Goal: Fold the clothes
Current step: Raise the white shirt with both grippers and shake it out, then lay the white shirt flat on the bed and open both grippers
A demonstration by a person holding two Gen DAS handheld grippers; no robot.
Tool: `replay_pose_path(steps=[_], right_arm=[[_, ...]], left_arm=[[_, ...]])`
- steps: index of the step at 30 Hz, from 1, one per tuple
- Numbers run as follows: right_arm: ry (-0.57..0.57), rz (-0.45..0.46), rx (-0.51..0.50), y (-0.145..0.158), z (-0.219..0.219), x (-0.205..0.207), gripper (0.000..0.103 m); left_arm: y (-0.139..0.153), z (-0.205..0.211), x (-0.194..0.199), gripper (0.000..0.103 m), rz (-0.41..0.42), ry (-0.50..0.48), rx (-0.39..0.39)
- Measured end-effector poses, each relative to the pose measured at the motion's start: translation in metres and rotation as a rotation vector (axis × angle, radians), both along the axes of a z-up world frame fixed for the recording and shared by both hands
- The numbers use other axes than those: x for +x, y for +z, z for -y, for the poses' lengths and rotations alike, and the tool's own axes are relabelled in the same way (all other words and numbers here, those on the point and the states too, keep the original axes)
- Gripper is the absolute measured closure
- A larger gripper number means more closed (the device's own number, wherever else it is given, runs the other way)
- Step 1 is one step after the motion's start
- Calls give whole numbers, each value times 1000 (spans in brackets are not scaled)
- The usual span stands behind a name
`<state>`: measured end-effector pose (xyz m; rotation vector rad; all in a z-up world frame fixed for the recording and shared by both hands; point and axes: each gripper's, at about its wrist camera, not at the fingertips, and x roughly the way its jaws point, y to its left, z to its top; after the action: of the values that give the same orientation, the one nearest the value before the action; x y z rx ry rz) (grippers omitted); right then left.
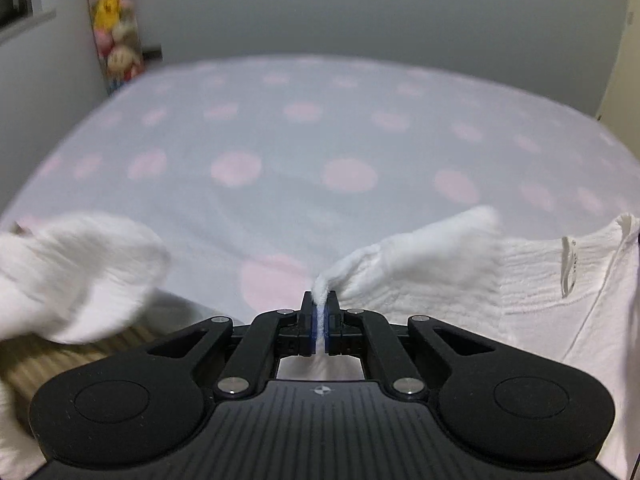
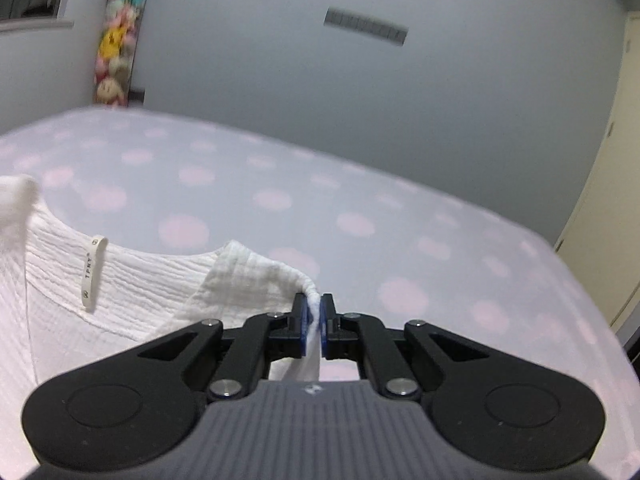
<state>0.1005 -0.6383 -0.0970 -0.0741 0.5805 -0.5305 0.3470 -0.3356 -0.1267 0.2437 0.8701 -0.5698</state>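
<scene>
A white crinkled garment (image 1: pixel 460 268) hangs between my two grippers above a bed with a pale sheet with pink dots (image 1: pixel 304 148). My left gripper (image 1: pixel 320 300) is shut on a pinch of its edge; a loose sleeve (image 1: pixel 76 272) hangs at the left. In the right wrist view my right gripper (image 2: pixel 315 304) is shut on another corner of the white garment (image 2: pixel 152 280), near the neckline with its label loop (image 2: pixel 93 276). The cloth stretches to the left of that gripper.
The dotted bed (image 2: pixel 360 208) fills the middle of both views. A grey wall (image 2: pixel 360 80) stands behind it. A column of plush toys (image 1: pixel 116 24) hangs in the far left corner. A cream door (image 2: pixel 612 184) is at the right.
</scene>
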Motion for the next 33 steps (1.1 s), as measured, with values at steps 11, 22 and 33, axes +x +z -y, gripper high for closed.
replay_pose_path(steps=[11,22,33], right_arm=[[-34,-95,151,-69,41,46,55],[1,-53,257,0,13,-29,49],[64,-226,355,9,-102,-198,43]], left_arm=[[-13,-9,-3,70,-10,15,1],[12,-34,-56,63,-20,4,6],[41,-94,-189,58,-48,18,-2]])
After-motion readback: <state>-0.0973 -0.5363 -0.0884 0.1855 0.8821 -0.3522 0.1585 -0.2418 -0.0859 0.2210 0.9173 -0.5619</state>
